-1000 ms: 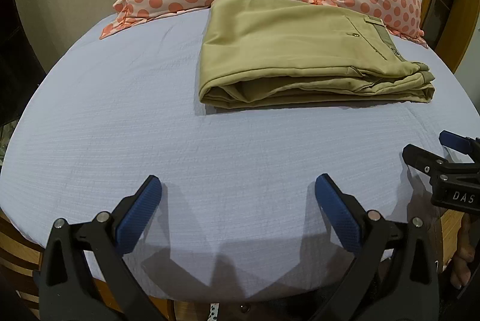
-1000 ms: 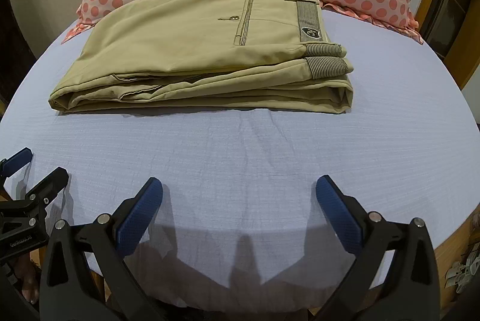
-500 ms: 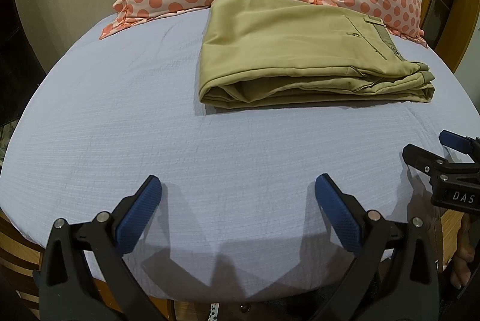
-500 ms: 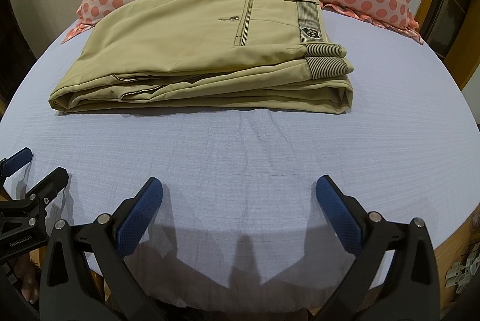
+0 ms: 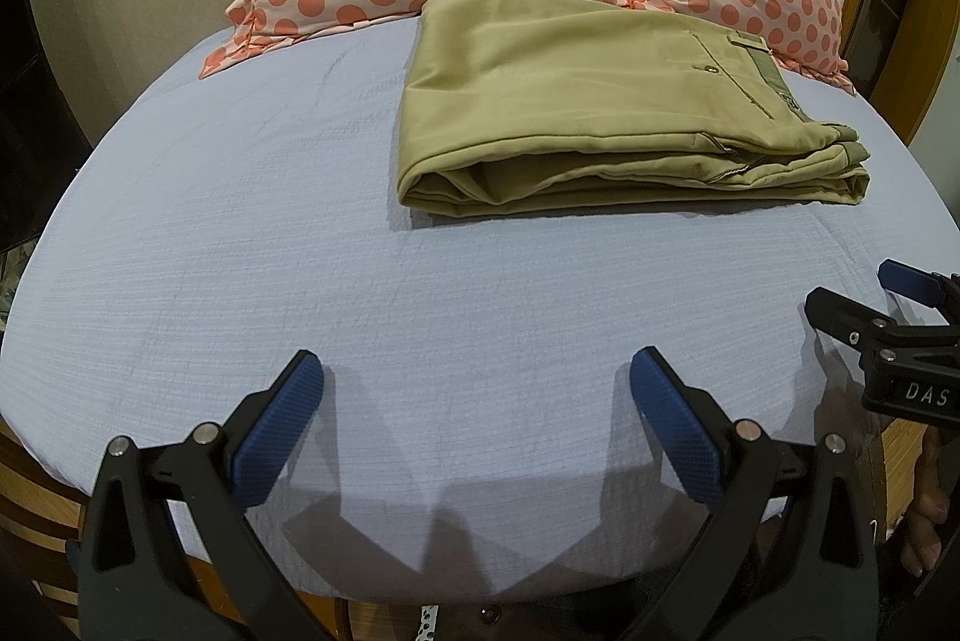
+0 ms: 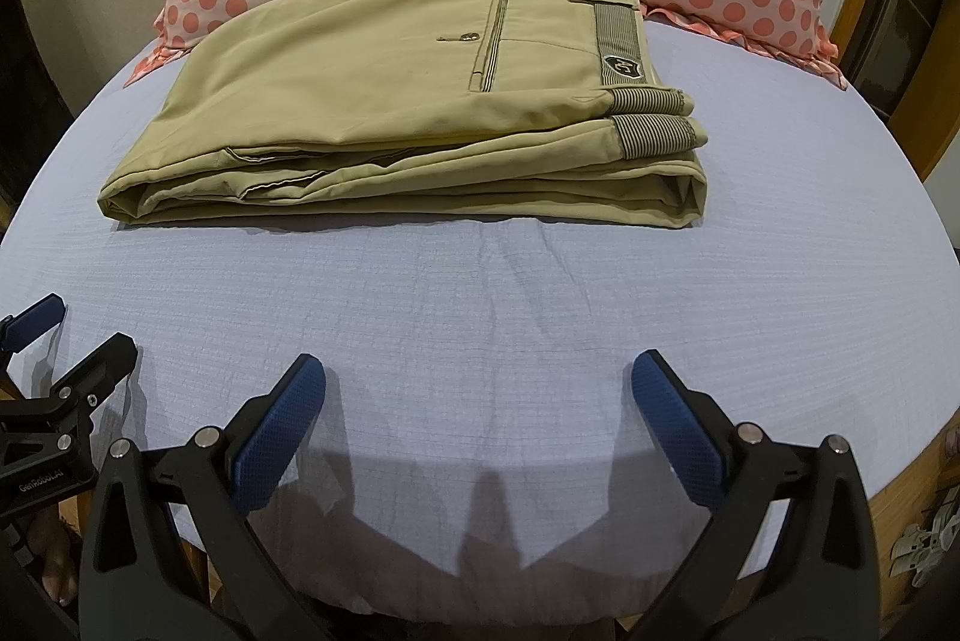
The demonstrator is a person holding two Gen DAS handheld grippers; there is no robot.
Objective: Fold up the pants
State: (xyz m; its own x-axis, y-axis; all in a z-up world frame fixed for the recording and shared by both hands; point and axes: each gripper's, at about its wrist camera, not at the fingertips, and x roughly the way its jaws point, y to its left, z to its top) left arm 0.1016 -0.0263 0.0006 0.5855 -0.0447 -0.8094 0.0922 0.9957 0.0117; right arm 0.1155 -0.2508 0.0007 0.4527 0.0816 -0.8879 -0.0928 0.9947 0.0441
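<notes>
Right tool (image 5: 900,317) reads "DAS"; left tool (image 6: 54,389) "GenRobot.AI". Khaki pants (image 6: 414,113), folded into a neat rectangle with a badge on the striped waistband, lie far on the bed (image 6: 540,311). Both tools gape, holding nothing.

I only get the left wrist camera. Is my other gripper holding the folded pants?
Observer: No. The right gripper is open, with only the bedsheet between its fingers.
Kid: Is there a picture on the pants?
Observer: Yes. The khaki pants have a small dark crest badge on the striped waistband.
Kid: Is the sheet smooth?
Observer: Not quite. Creases run through it just in front of the pants.
</notes>
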